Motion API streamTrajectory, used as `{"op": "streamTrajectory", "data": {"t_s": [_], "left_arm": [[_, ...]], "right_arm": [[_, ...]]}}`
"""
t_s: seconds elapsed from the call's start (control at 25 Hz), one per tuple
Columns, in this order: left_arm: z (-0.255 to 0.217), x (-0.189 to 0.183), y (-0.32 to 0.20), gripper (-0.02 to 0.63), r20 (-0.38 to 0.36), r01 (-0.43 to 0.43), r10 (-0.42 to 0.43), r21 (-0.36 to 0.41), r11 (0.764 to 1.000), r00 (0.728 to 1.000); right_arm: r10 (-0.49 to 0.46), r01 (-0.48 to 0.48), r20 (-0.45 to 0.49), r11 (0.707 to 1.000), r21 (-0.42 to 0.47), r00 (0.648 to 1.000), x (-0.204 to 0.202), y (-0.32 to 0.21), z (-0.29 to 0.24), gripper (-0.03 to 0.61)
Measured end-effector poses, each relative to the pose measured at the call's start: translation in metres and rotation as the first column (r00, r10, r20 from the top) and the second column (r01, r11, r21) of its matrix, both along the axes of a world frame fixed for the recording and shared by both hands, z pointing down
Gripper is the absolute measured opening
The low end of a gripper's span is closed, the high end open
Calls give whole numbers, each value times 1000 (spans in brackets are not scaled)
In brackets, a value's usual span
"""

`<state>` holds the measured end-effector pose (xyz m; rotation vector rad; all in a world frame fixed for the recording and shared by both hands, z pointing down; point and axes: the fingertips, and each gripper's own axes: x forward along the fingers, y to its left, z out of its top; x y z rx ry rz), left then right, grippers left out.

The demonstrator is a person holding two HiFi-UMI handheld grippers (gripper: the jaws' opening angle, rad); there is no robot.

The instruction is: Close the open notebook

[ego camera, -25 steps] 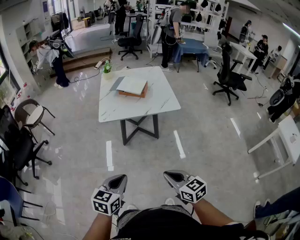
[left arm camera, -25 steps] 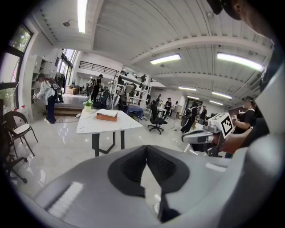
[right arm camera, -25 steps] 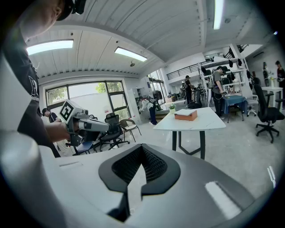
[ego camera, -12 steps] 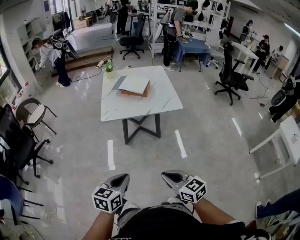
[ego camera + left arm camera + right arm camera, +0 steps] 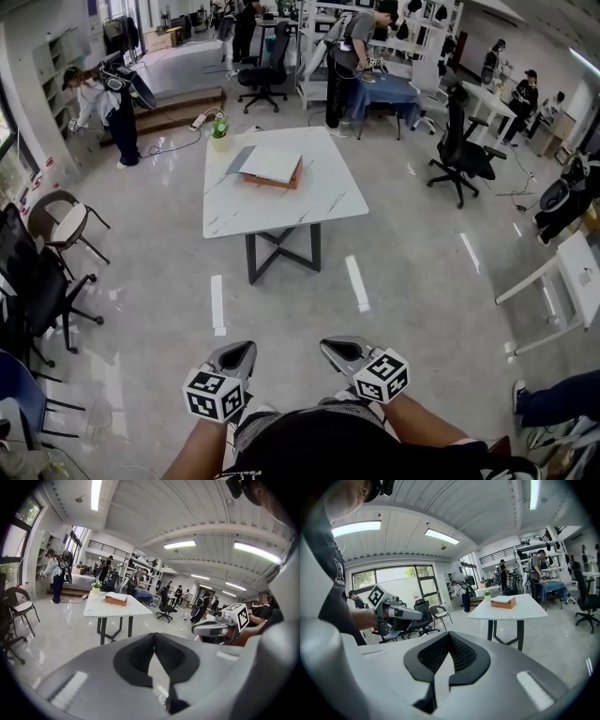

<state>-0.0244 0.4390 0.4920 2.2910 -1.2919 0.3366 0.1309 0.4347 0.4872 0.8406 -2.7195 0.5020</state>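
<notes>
Our left gripper (image 5: 238, 351) has its fingers (image 5: 136, 656) closed tip to tip on nothing. The right gripper (image 5: 335, 348) beside it shows the same, tips together and empty. Both hang low near our body, pointing across bare floor (image 5: 281, 309). The notebook (image 5: 271, 165) lies well apart from them, straight ahead and a shade left of midway. We judge the left gripper marginally better lined up, though neither is near. The notebook lies open on the far half of the white bench (image 5: 281, 211), resting on a brown block (image 5: 272, 182). Its long axis runs left to right, with a grey leaf spread leftward. We cannot tell where the spine runs, nor whether the brown block is a box or the notebook's own cover.
</notes>
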Motion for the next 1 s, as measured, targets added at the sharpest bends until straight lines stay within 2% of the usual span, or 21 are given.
{"op": "streamTrajectory", "data": {"t_s": [0.4,0.8,1.0], "left_arm": [[5,-33,8,58,11,-52,52,1,999,999],[24,-82,27,58,6,-85,85,-38,996,996],[30,-86,25,58,-12,-98,98,-46,994,995]], "right_arm": [[23,-23,3,1000,-5,1000,-47,17,0,-6],[55,-55,-7,998,-38,998,-96,39,13,-6],[62,-63,-19,997,-52,998,-103,34,14,-6]]}}
